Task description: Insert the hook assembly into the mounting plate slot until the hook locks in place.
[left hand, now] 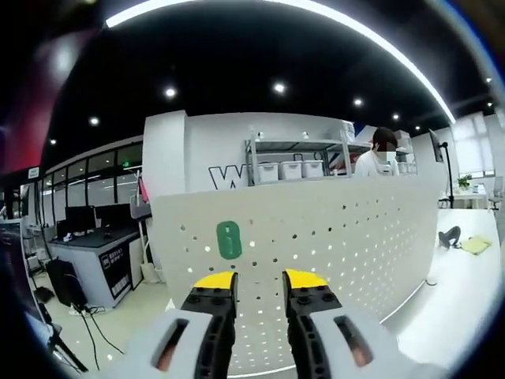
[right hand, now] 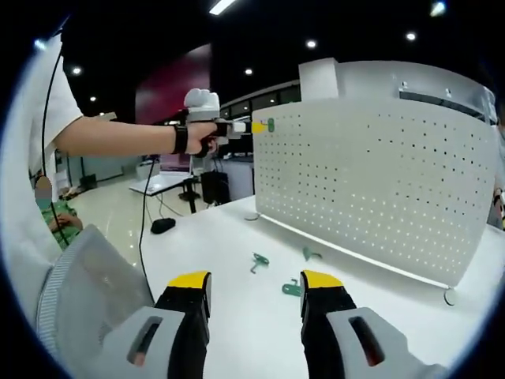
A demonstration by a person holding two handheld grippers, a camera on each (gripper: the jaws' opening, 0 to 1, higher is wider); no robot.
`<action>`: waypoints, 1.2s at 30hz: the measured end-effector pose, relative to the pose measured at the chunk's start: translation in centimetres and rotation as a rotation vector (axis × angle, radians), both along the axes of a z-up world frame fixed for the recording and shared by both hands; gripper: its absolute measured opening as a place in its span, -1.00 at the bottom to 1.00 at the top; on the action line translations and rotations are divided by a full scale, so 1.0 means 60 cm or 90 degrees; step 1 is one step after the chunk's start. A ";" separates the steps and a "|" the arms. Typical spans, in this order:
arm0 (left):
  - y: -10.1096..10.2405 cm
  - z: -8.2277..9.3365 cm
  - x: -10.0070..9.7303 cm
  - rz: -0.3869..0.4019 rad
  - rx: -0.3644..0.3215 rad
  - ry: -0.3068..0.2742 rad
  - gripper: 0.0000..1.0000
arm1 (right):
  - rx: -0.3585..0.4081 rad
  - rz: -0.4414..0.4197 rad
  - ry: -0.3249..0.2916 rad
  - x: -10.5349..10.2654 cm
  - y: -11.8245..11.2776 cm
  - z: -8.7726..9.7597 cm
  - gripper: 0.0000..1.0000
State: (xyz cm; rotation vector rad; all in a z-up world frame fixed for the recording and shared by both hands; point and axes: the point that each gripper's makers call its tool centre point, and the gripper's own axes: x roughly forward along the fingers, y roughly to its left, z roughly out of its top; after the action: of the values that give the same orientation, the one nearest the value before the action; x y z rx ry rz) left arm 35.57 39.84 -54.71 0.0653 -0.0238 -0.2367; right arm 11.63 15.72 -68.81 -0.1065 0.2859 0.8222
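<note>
Pegboard (left hand: 331, 237) spans the frame centre, a green hook (left hand: 229, 239) already on it at centre-left ahead of the open, empty left tongs (left hand: 260, 283), while spare hooks (right hand: 259, 261) lie on the tabletop (right hand: 237, 237) before the open, empty right tongs (right hand: 255, 283), so press squarely until it locks.

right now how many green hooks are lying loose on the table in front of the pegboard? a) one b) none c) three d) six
c: the right gripper view shows three green hooks lying apart on the white table before the pegboard.
</note>
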 end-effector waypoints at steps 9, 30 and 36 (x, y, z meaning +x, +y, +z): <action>-0.034 -0.008 -0.053 -0.052 -0.022 0.005 -0.40 | 0.001 0.023 -0.009 -0.006 0.015 0.005 -0.08; -0.098 -0.055 -0.152 -0.141 -0.015 0.044 -0.27 | -0.001 0.029 -0.008 -0.006 0.024 0.000 -0.11; -0.115 -0.059 -0.180 -0.173 -0.011 0.042 -0.16 | 0.004 0.023 -0.008 -0.004 0.027 0.001 -0.11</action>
State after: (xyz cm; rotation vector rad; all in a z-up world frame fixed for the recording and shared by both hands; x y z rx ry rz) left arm 24.77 32.96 -58.27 0.0374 0.0314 -0.5095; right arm 11.37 17.35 -68.78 -0.1120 0.2700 0.8578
